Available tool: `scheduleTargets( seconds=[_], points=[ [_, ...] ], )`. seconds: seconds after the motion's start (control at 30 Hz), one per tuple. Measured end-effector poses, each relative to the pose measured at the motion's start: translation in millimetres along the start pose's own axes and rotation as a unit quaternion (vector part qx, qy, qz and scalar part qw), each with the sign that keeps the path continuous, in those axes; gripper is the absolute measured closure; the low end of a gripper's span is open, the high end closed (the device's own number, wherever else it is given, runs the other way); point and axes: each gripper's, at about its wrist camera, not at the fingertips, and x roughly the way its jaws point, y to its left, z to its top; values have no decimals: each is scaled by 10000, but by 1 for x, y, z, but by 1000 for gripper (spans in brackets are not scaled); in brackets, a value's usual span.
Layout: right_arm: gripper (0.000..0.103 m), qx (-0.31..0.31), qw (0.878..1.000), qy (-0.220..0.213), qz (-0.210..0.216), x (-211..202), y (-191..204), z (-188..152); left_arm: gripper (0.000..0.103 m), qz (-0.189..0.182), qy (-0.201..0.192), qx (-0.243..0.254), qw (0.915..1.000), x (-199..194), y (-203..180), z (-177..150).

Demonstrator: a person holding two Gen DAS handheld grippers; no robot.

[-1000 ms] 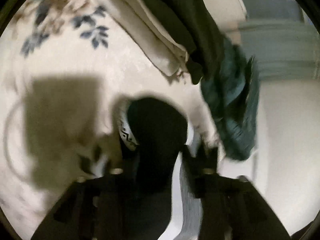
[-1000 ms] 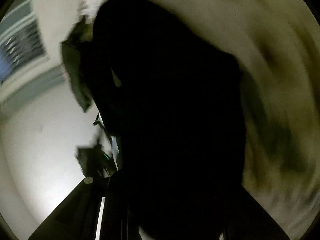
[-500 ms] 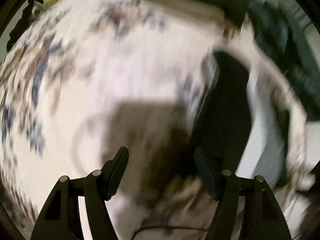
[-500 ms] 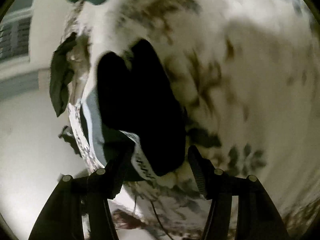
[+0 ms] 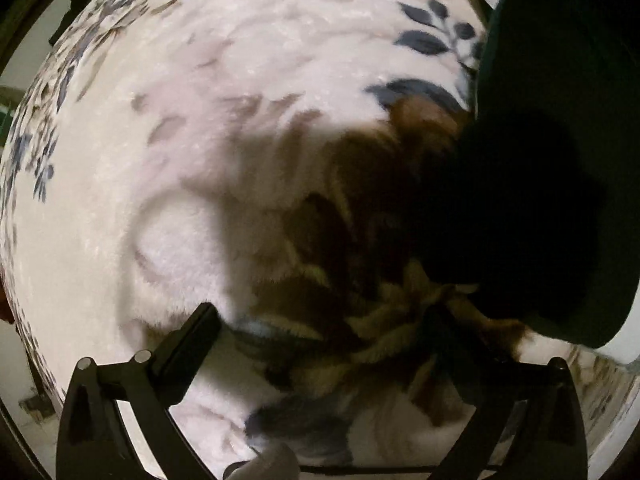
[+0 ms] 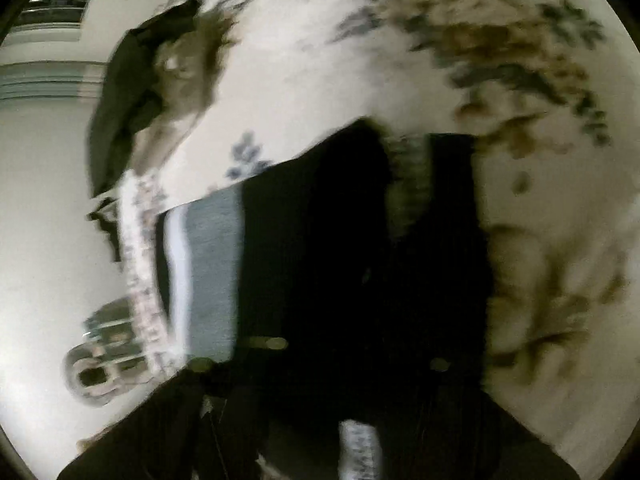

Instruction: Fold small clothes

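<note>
Left gripper (image 5: 320,344): pointed straight down at the plush cream blanket with blue and brown floral print (image 5: 248,80); jaws opening toward their widest, nothing between them but blanket pile. Small black garment with a patterned white waistband (image 5: 540,160): spread on the blanket to the right of the left jaws and partly above them in the left wrist view, close beside the right-hand finger, not touching it as far as the blur allows.

Right gripper (image 6: 356,408): jaws closed on a fold of the same black garment (image 6: 320,240), with a white patterned strip, probably the waistband, showing just at the finger bases. Garment running up and away from the right jaws in a broad dark band, long axis roughly in line with the fingers; a grey and white striped piece (image 6: 212,272) lying alongside it toward the blanket's left edge. Another dark garment (image 6: 128,96) bunched at the far left corner of the blanket, well apart.

Judged relation for the coming move: free end of the garment nearer the open left jaws, to be reached by a sideways shift toward it, right jaws already anchoring the other end.
</note>
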Motion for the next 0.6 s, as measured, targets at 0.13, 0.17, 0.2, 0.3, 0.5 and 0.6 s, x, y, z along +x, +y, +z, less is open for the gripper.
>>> scheduleTargets(
  seconds=[0.13, 0.17, 0.2, 0.3, 0.5, 0.6],
  points=[
    [100, 269, 9984, -478, -117, -44, -38, 7, 0, -173, 17, -86, 9998, -19, 14, -2],
    [100, 328, 9989, -333, 48, -43, -43, 11, 0, -133, -116, -111, 9998, -32, 19, -2],
    [93, 421, 9985, -114, 316, -44, -53, 14, 0, -107, -201, -114, 9997, -39, 22, -1],
    [48, 379, 9984, -314, 263, -63, -63, 19, 0, -89, -578, -177, 9981, -70, 33, 4],
    [38, 681, 9932, -293, 895, -46, -57, 37, 0, -121, -898, -267, 9955, -93, 27, 41],
    [42, 453, 9954, -83, 842, -15, -43, 52, 0, -202, -977, -242, 9947, -95, 5, 67]
  ],
)
